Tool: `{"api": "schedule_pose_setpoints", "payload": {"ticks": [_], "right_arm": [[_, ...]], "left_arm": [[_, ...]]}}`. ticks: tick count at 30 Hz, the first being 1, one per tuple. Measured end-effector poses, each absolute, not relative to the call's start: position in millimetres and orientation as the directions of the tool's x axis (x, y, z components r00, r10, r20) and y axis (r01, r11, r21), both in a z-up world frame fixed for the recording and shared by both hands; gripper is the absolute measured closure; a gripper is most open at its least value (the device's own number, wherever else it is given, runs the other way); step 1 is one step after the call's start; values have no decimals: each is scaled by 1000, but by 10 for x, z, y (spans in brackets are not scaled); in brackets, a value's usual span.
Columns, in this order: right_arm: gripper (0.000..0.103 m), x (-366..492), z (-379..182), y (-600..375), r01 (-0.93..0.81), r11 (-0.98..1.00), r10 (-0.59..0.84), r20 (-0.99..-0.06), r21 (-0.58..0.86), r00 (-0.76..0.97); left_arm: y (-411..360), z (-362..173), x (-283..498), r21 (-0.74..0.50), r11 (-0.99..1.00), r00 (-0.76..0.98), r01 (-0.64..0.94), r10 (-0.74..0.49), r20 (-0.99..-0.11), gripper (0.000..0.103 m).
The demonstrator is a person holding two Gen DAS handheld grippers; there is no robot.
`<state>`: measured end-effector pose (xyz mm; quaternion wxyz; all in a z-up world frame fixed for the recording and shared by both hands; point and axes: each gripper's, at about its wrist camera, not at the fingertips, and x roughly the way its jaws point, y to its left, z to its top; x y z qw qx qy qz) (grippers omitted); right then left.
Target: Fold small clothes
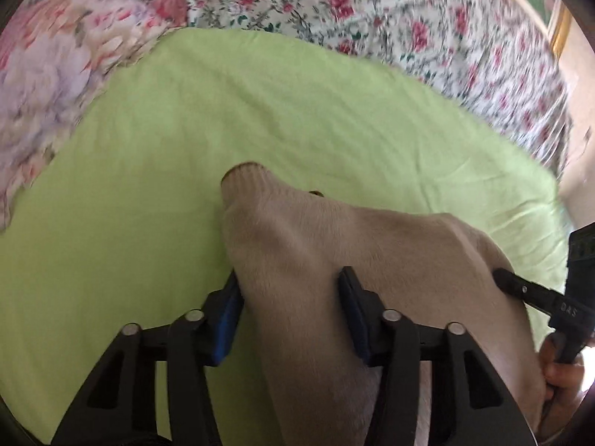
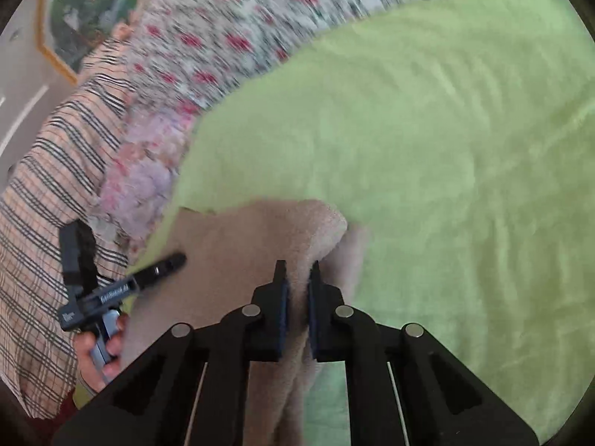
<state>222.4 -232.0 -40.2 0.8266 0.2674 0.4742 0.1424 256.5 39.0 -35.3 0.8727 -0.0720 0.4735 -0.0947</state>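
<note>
Currently, left wrist view: left gripper (image 1: pixel 290 290) has fingers spread wide, beige sweater (image 1: pixel 334 260) draped between them on the green towel (image 1: pixel 260 111); grip unclear. Right wrist view: right gripper (image 2: pixel 297 278) is clamped nearly closed on a beige sweater (image 2: pixel 230 245) fold, near-left on the green towel (image 2: pixel 427 148).

Beige garment (image 1: pixel 334 260) on lime-green towel (image 1: pixel 260 111); rose-print floral bedspread (image 1: pixel 409 11).

Bare green towel (image 1: pixel 297 119) lay open ahead and on both sides of the beige garment (image 1: pixel 334 245), hemmed at its far edge by the floral bedspread (image 1: pixel 427 18) (blurred).
</note>
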Motion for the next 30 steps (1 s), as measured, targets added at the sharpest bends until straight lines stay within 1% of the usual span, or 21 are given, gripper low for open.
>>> {"api": "schedule_pose_setpoints", "payload": {"ticks": [3, 4, 6, 8, 10, 11, 12, 17, 21, 22, 23, 24, 28, 30], "right_arm": [[92, 2212, -370, -2345, 28, 821, 477, -712, 570, 515], [89, 2196, -338, -2353, 31, 823, 473, -715, 567, 515], [86, 2134, -246, -2385, 40, 823, 468, -715, 567, 519], [84, 1989, -108, -2404, 35, 815, 474, -699, 579, 535], [72, 1805, 23, -2411, 18, 806, 483, -675, 592, 557], [63, 1690, 90, -2400, 3, 800, 493, -660, 600, 566], [58, 1564, 154, -2379, -14, 797, 501, -648, 604, 573], [58, 931, 306, -2258, -65, 795, 525, -629, 604, 573], [58, 572, 246, -2190, -61, 812, 510, -654, 581, 559], [58, 521, 222, -2180, -60, 814, 509, -660, 578, 553], [58, 458, 185, -2161, -60, 816, 510, -668, 574, 541], [58, 424, 159, -2146, -64, 817, 513, -673, 572, 532], [58, 352, 57, -2082, -68, 831, 504, -698, 552, 508], [58, 355, 26, -2052, -74, 834, 504, -701, 547, 504]], "left_arm": [[405, -354, 2722, -170, 982, 536, 88, -190, -823, 56], [443, -338, 2759, -164, 984, 536, 75, -179, -825, 56], [550, -272, 2781, -201, 978, 529, 60, -202, -824, 59], [619, -143, 2653, -229, 971, 548, 72, -230, -804, 59], [664, -21, 2419, -241, 967, 567, 86, -246, -786, 59], [681, 20, 2308, -252, 963, 571, 92, -259, -779, 59], [716, 71, 2129, -269, 958, 580, 103, -278, -766, 59], [760, 196, 1179, -301, 940, 601, 162, -336, -725, 57], [742, 147, 544, -311, 925, 592, 218, -379, -711, 56], [745, 121, 425, -316, 921, 589, 227, -388, -709, 53], [749, 90, 292, -326, 916, 582, 235, -401, -707, 47], [754, 58, 178, -332, 912, 578, 240, -409, -706, 45], [718, -138, -105, -322, 918, 562, 232, -397, -725, 40], [682, -214, -165, -293, 929, 564, 225, -369, -739, 40]]}}
